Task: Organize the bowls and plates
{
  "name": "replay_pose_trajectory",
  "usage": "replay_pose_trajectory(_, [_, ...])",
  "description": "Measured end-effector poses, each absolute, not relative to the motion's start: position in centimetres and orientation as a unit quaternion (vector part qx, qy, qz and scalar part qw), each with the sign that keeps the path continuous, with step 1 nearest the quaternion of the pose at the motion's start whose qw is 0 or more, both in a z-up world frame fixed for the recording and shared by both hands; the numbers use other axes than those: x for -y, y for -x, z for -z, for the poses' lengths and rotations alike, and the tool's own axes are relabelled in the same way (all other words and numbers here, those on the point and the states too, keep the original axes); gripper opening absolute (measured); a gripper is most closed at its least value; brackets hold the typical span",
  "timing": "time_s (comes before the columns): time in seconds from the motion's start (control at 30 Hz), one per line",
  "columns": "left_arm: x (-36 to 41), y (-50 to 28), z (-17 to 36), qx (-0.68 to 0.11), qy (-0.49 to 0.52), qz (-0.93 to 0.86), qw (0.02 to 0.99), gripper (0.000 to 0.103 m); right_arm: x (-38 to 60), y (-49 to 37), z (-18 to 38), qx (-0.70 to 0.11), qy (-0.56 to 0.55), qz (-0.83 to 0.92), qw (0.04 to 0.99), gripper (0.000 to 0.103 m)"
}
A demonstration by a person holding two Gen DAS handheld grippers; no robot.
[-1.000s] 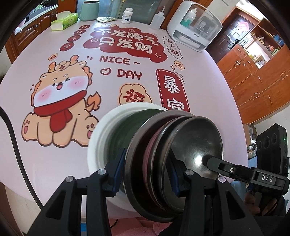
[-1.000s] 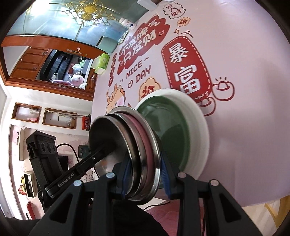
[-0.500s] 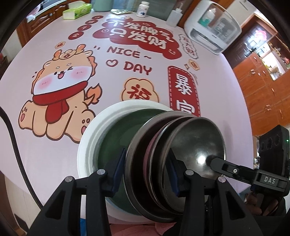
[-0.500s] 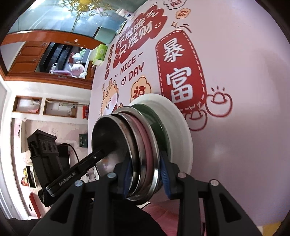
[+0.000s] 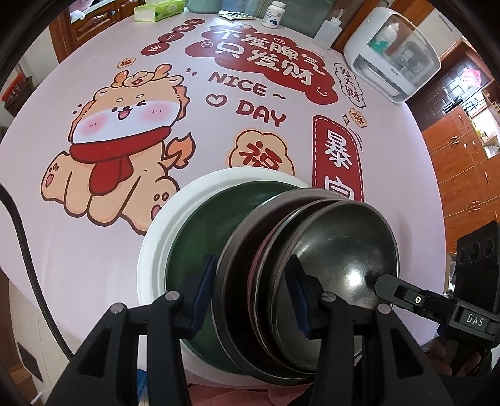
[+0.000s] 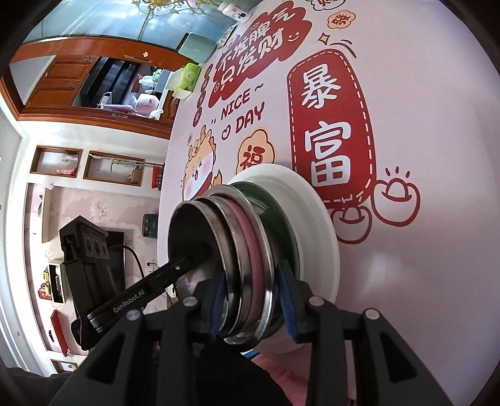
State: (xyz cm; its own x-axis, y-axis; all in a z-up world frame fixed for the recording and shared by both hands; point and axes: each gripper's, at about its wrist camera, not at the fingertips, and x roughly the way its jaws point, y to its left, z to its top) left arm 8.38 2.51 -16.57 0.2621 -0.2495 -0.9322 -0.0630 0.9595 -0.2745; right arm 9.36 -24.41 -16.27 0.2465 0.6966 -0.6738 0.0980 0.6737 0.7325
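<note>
Both grippers hold one nested stack of dishes at the near edge of the round table (image 5: 78, 250), which is covered with a pink printed cloth showing a cartoon dragon (image 5: 125, 131) and red Chinese lettering.

The left gripper (image 5: 250, 296) pinches the stack edge-on, its blue pads on either side of the rims. The right gripper (image 6: 253, 299) does the same from the opposite side, one blue pad against the inner steel bowl, the other against the outermost steel rim.

The stack is a steel bowl (image 5: 350, 259) innermost, then a pink dish (image 6: 247, 246) and a wider steel plate (image 5: 237, 259). It is tilted, and leans into a dark green plate (image 5: 200, 231) that lies inside a large white plate (image 5: 156, 237) on the cloth. Whether the steel pieces actually touch the green plate is hard to judge.

At the far side of the table stand a green tissue box (image 5: 159, 11), a white pill bottle (image 5: 273, 12), a squeeze bottle (image 5: 328, 32) and a white appliance with a clear lid (image 5: 393, 56).
</note>
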Motion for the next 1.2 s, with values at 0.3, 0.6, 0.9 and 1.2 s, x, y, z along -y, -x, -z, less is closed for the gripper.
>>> replay_pose_trajectory(0.3, [-2.6, -8.3, 15.6, -0.593, 0.112, 0.048, 0.796, 0.047, 24.3, -8.3, 15.2, -0.557, -0.33, -0.198, 0.736, 0.035])
replay_pose_trajectory(0.6, [-4.9, -7.9, 12.7, -0.55, 0.13, 0.063, 0.823, 0.062, 23.7, -6.4, 13.3, -0.531, -0.31, -0.164, 0.772, 0.048])
replay_pose_trajectory(0.9, [-6.6, -6.4, 10.6, -0.537, 0.098, 0.075, 0.834, 0.063, 22.1, -3.8, 11.7, -0.502, -0.318, -0.114, 0.797, 0.059])
replay_pose_trajectory(1.2, [-9.6, -3.1, 8.1, -0.521, 0.069, 0.103, 0.845, 0.069, 17.6, -0.5, 8.8, -0.476, -0.285, -0.08, 0.828, 0.07])
